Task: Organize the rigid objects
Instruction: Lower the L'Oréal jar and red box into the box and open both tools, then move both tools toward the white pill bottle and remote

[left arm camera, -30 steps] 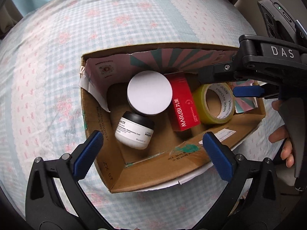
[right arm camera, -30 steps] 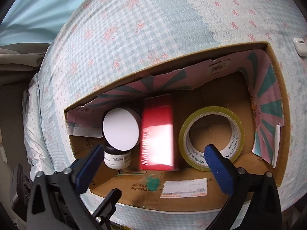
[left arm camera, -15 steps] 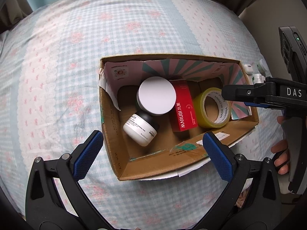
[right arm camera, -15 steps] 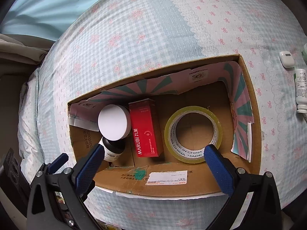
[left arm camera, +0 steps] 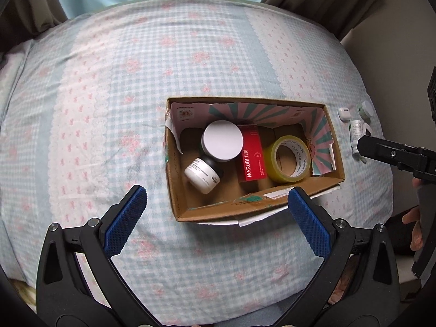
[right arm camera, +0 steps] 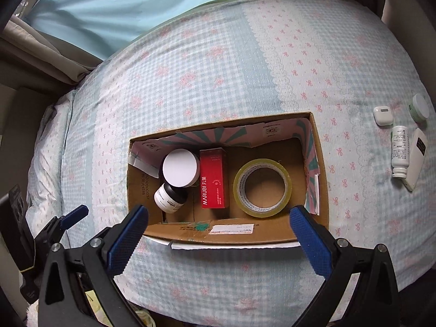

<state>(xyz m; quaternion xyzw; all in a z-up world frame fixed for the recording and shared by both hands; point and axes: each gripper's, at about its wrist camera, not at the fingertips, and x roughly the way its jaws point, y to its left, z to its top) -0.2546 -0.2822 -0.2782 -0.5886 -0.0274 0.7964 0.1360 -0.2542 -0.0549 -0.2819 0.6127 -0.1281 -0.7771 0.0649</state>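
**Both tools wide, empty, over bed**

Left tool and right tool gape at lower frame. Cardboard box mid-frame on checkered bedspread holds white-lid jar, red carton, tape roll. Blue curtain at top.

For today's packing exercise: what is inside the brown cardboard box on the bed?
The brown cardboard box holds a white-lidded round jar resting partly on a small white jar with a black cap, a red Marubi carton and a yellow tape roll. The floor beneath them is hidden.
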